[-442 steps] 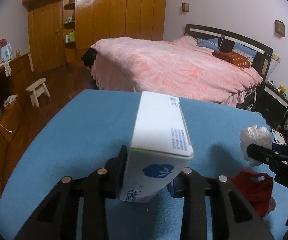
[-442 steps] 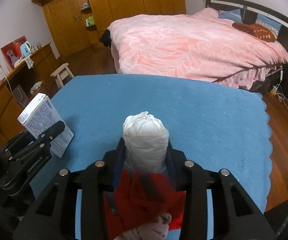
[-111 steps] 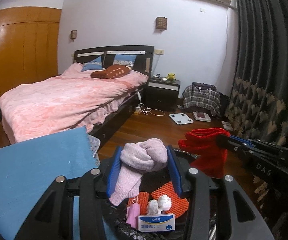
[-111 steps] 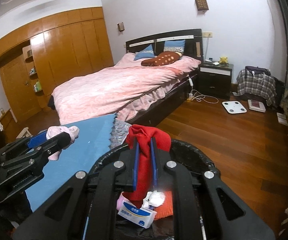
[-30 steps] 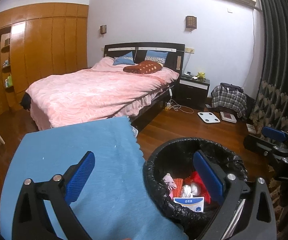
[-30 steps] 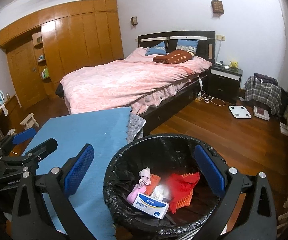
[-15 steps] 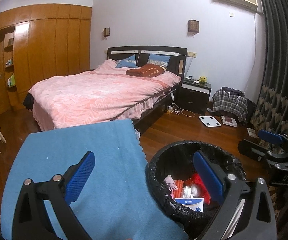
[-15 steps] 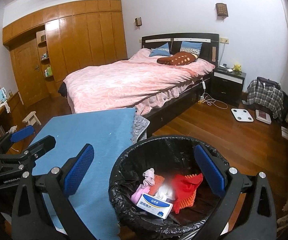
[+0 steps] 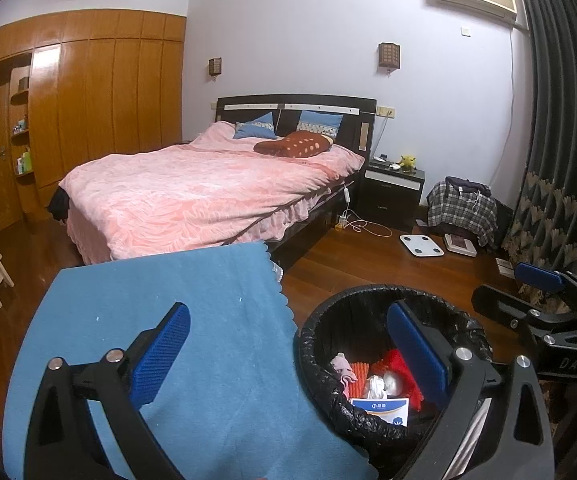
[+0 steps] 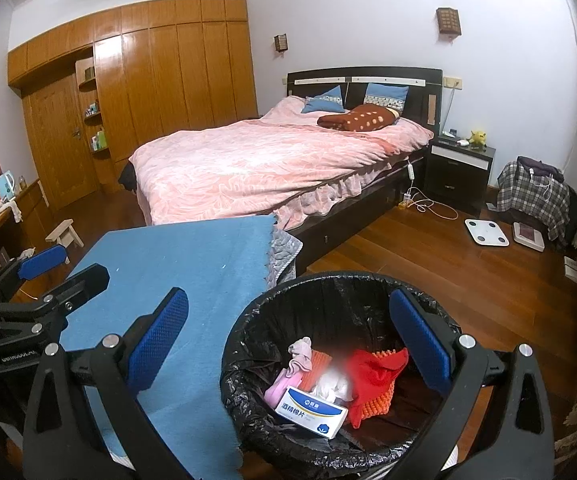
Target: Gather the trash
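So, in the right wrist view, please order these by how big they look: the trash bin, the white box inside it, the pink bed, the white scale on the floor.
1. pink bed
2. trash bin, nearly as large, but it is much nearer the camera
3. white box
4. white scale

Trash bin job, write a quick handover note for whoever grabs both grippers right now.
Left gripper: open, holding nothing, over the edge of the blue cloth and the bin.
Right gripper: open, holding nothing, above the trash bin.
In the bin: white box, red cloth, pink sock, white wad, orange ribbed piece.
Done: the visible part of the blue cloth shows no trash.
Left: check the unseen near edge of the table, then finish.
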Demonstrator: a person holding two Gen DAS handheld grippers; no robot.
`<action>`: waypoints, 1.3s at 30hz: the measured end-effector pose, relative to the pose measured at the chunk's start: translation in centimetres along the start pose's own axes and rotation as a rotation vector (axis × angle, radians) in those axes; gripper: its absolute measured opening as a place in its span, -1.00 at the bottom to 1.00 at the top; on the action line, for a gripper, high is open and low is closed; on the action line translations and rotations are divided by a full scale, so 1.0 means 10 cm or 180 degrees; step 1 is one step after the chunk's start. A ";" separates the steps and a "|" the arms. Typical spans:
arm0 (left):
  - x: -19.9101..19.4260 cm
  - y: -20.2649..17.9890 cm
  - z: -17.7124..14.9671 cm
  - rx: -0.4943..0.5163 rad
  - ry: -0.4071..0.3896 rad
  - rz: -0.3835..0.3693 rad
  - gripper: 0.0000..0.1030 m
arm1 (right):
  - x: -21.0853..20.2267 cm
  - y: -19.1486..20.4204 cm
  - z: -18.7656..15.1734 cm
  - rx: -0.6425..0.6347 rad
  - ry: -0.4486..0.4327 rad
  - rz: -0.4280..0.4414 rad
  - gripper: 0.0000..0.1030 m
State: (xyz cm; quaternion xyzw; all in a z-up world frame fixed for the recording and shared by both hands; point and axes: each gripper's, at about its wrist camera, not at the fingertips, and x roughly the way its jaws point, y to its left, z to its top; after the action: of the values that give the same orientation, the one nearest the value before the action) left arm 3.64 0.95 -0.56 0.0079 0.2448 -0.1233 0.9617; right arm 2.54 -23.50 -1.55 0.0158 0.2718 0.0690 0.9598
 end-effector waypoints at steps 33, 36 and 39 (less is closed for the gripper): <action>-0.01 0.01 0.00 -0.0006 0.0001 0.0001 0.88 | 0.04 0.02 0.00 0.0023 0.0010 0.0009 0.90; -0.01 0.01 0.00 0.0001 0.0006 0.0000 0.88 | 0.04 0.02 0.00 0.0025 0.0013 0.0009 0.90; -0.02 0.01 0.00 -0.0001 0.0006 0.0000 0.88 | 0.04 0.02 0.00 0.0026 0.0013 0.0008 0.90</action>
State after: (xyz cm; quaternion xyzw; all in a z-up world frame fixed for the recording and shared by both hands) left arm 3.50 1.10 -0.50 0.0079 0.2457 -0.1233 0.9614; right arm 2.84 -23.29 -1.70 0.0200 0.2740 0.0691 0.9590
